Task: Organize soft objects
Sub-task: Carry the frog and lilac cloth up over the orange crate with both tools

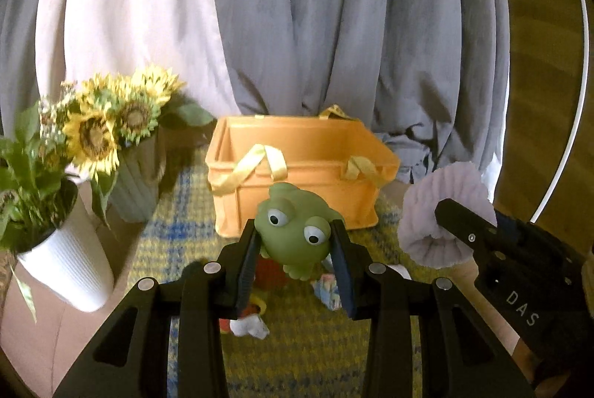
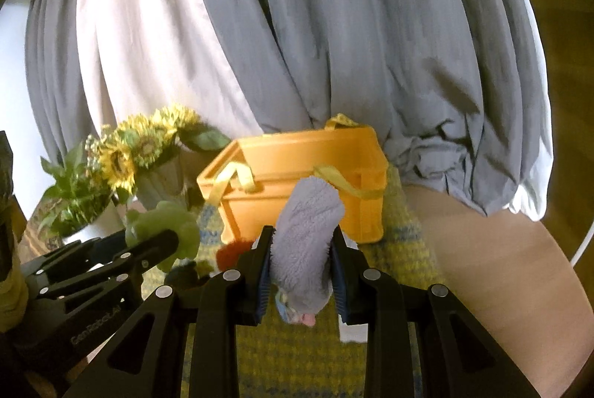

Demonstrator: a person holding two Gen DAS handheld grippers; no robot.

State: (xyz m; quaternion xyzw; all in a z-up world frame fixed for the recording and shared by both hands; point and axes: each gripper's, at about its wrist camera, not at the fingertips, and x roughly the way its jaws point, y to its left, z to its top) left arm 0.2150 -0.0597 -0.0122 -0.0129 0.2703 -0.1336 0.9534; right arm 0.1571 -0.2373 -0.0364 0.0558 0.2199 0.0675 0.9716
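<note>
My left gripper (image 1: 295,245) is shut on a green soft frog toy (image 1: 295,231) and holds it above the mat, in front of the orange crate (image 1: 297,201). My right gripper (image 2: 302,249) is shut on a fluffy lilac cloth (image 2: 308,234), also held in front of the crate (image 2: 297,208). In the left wrist view the right gripper with the lilac cloth (image 1: 441,216) is at the right. In the right wrist view the left gripper with the frog (image 2: 163,227) is at the left. The crate looks empty inside.
A yellow-blue woven mat (image 1: 297,353) holds small items: a red object (image 1: 269,273), a white crumpled piece (image 1: 248,327) and a patterned piece (image 1: 328,290). Sunflowers in a grey vase (image 1: 133,190) and a plant in a white pot (image 1: 70,260) stand left. Grey and white curtains (image 1: 334,26) hang behind.
</note>
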